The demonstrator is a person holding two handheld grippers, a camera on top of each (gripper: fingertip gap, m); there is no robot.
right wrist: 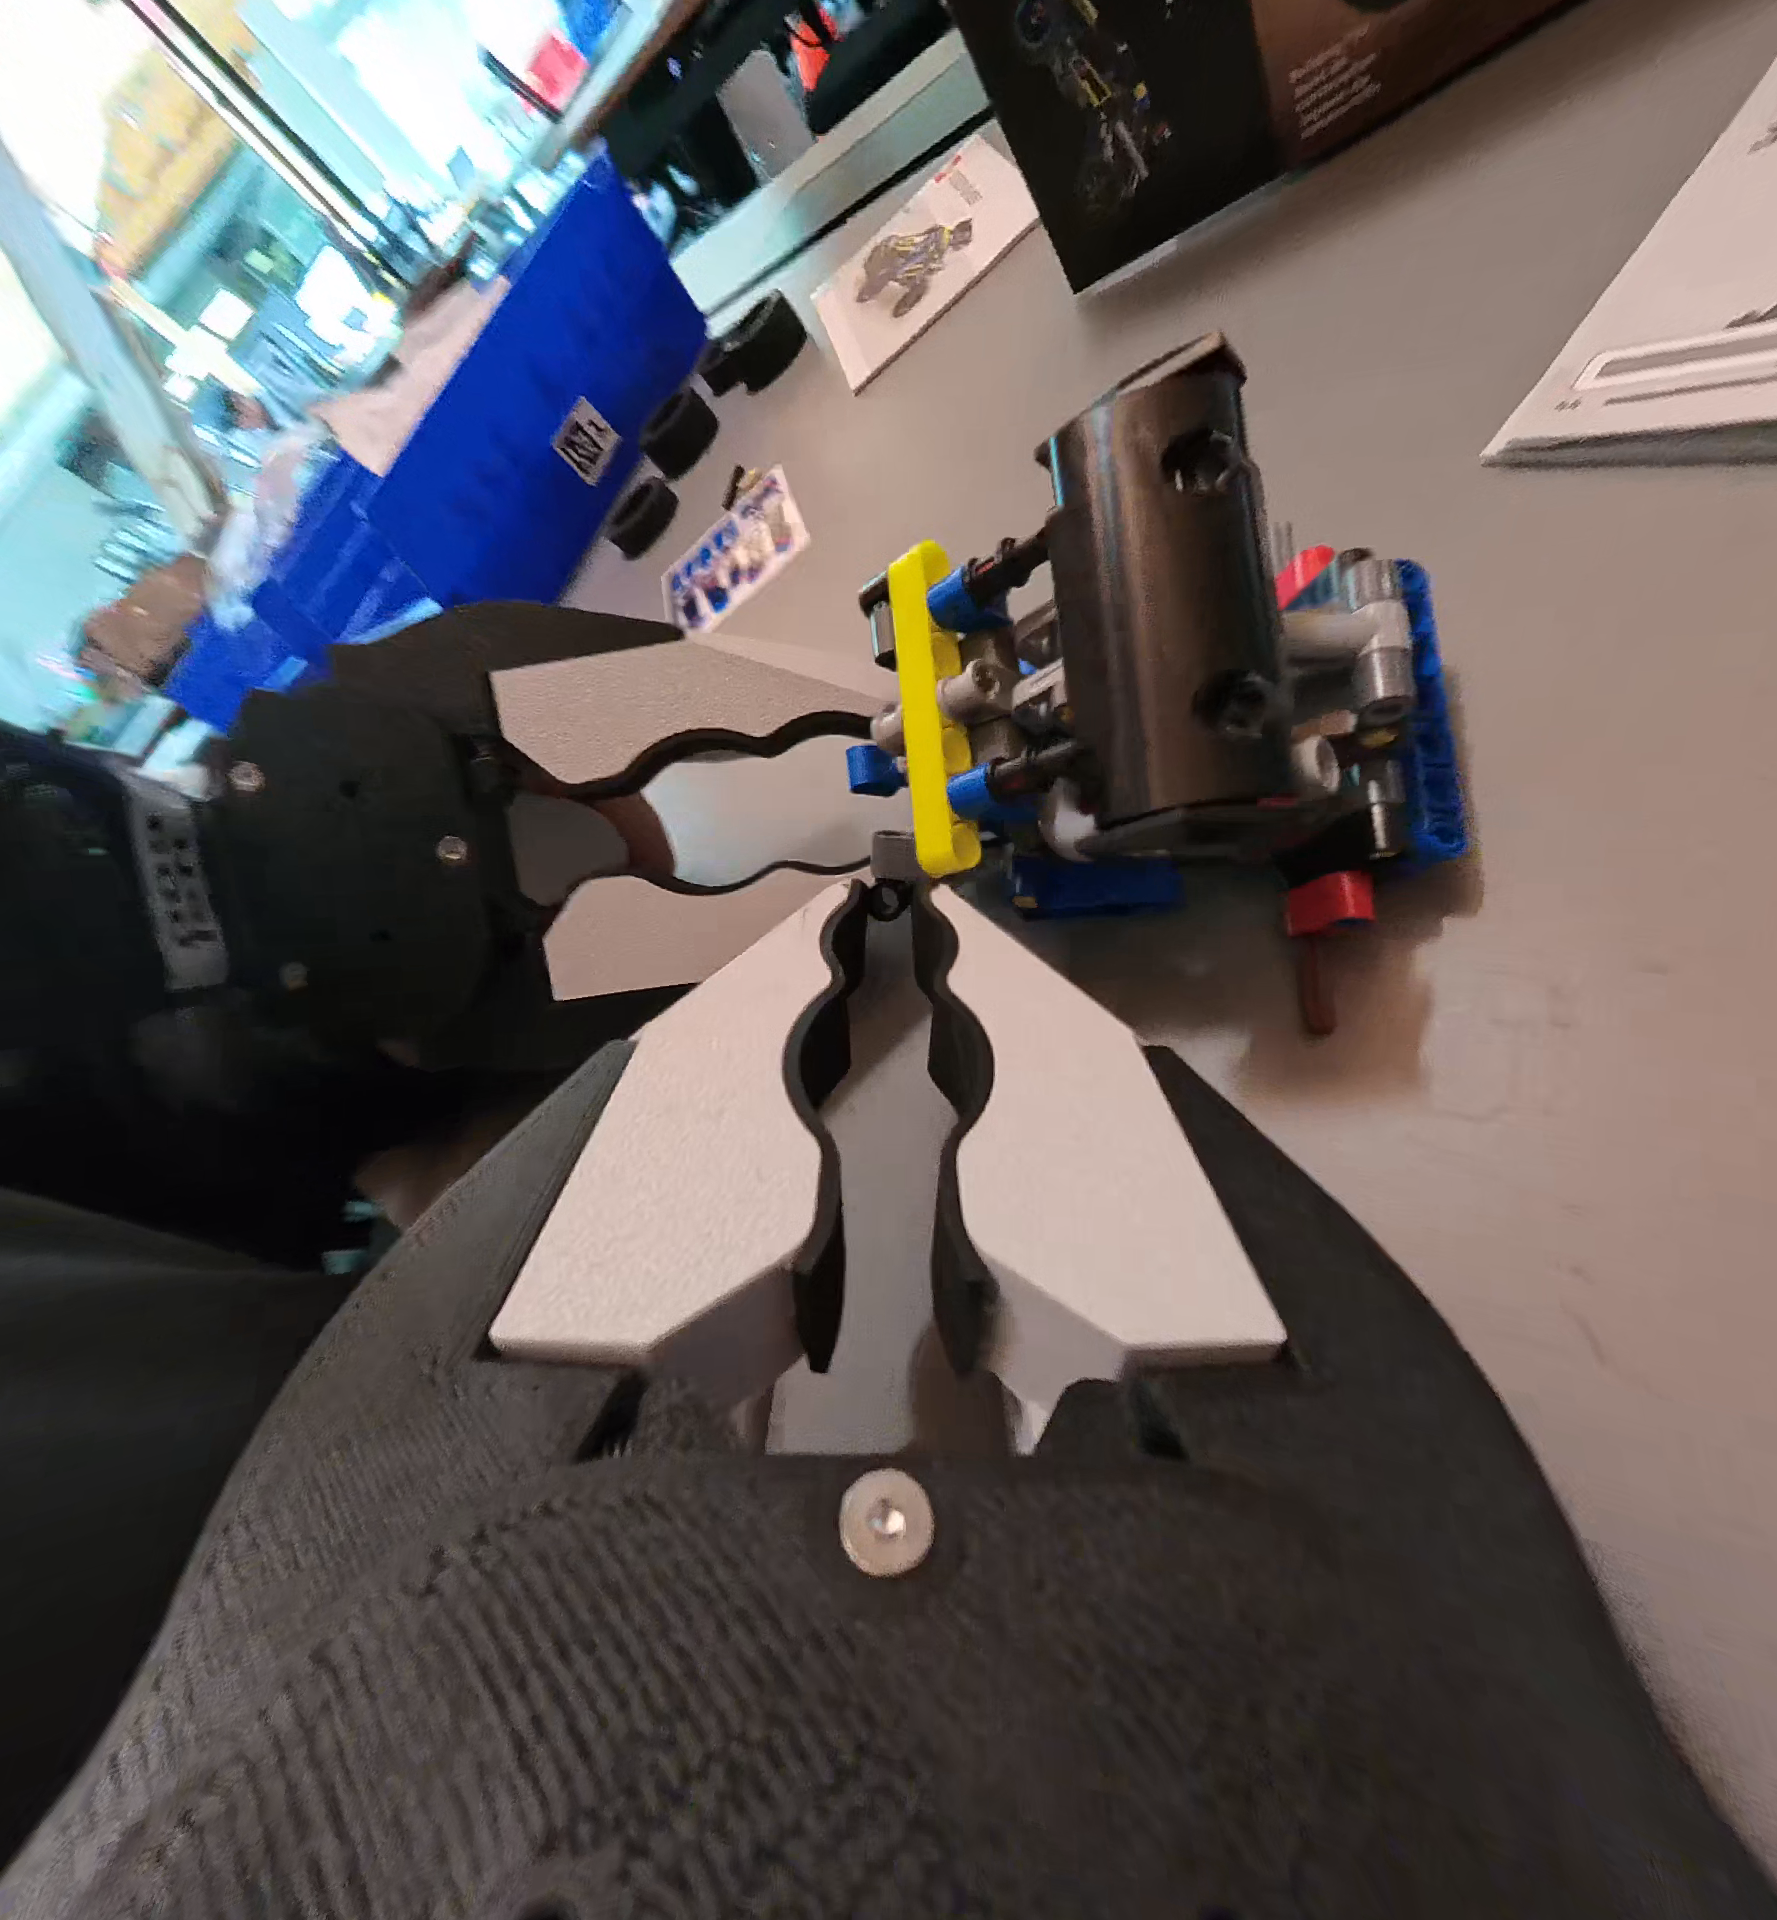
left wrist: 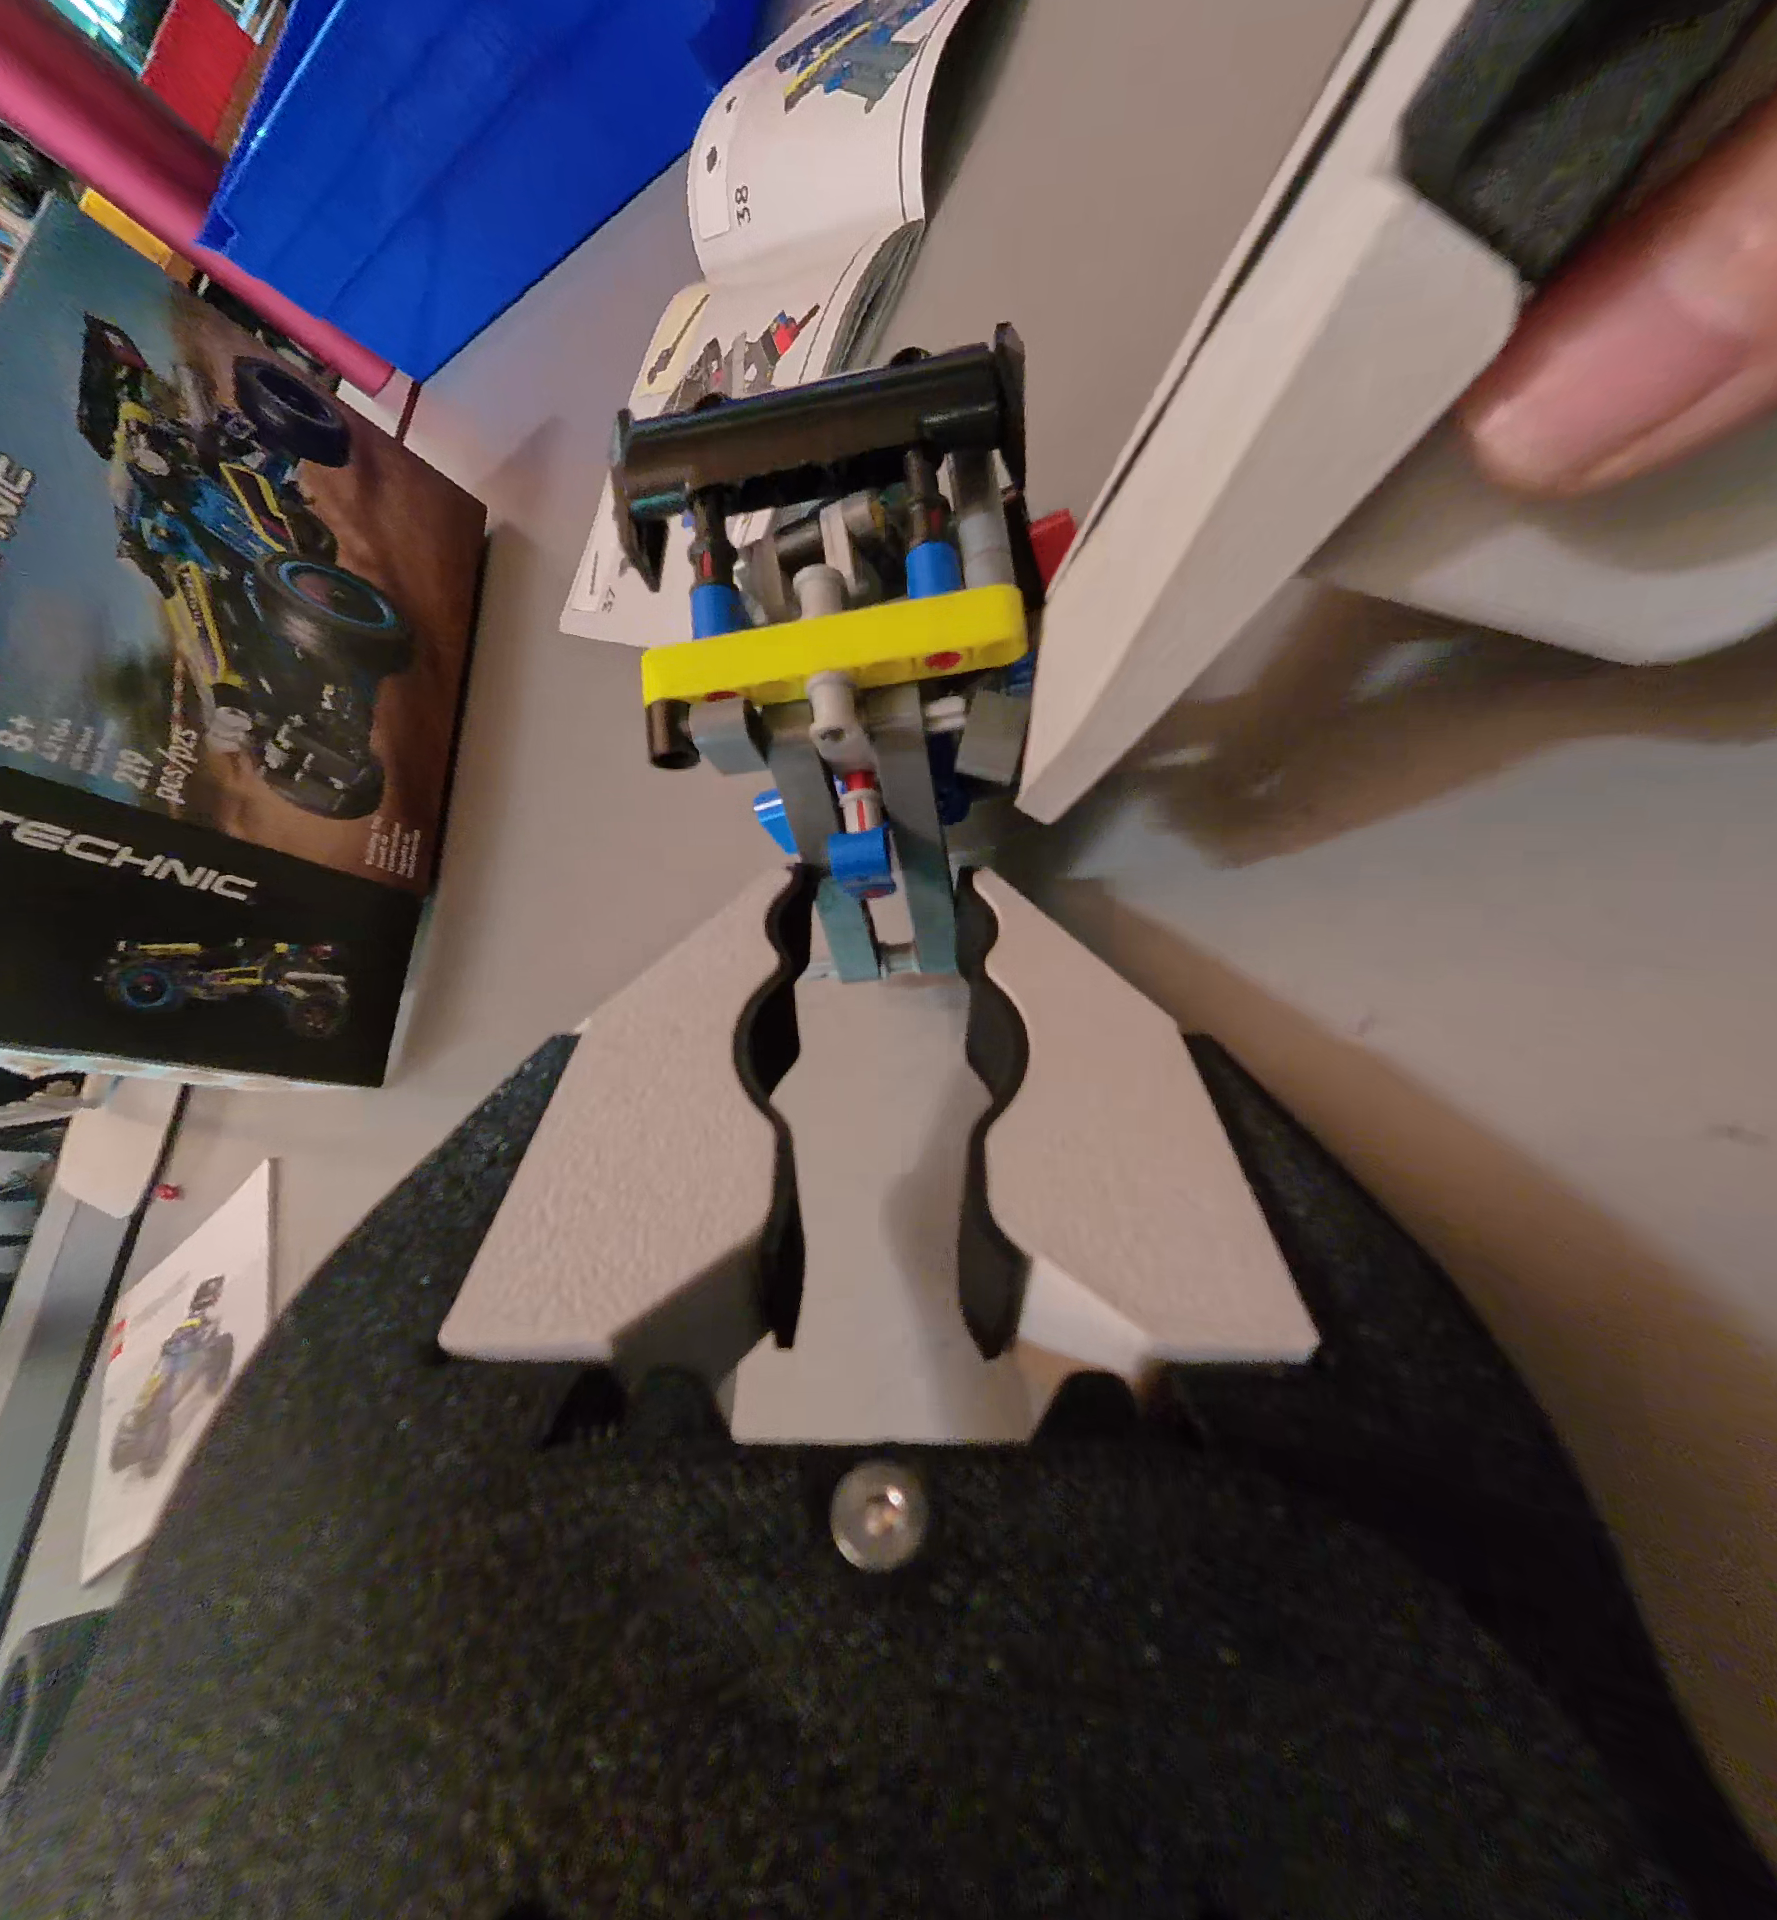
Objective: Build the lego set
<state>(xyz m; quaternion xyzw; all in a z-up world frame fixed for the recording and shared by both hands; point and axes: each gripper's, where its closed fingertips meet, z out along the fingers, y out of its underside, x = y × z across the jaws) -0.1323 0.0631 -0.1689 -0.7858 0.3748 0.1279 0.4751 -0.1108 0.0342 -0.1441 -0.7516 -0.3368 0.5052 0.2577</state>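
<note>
The left gripper [left wrist: 879, 914] clamps the grey beams of the brick-built toy car frame [left wrist: 832, 623] on the grey table [left wrist: 1383, 1143], while the right gripper [right wrist: 889, 914] pinches a small black pin [right wrist: 886, 902] by the yellow beam [right wrist: 931, 707], so push it in straight and slow.

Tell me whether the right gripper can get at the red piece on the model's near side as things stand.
Probably yes. The right gripper, pinching a small black pin, sits at the yellow beam; the red piece lies to its right over bare table.
</note>
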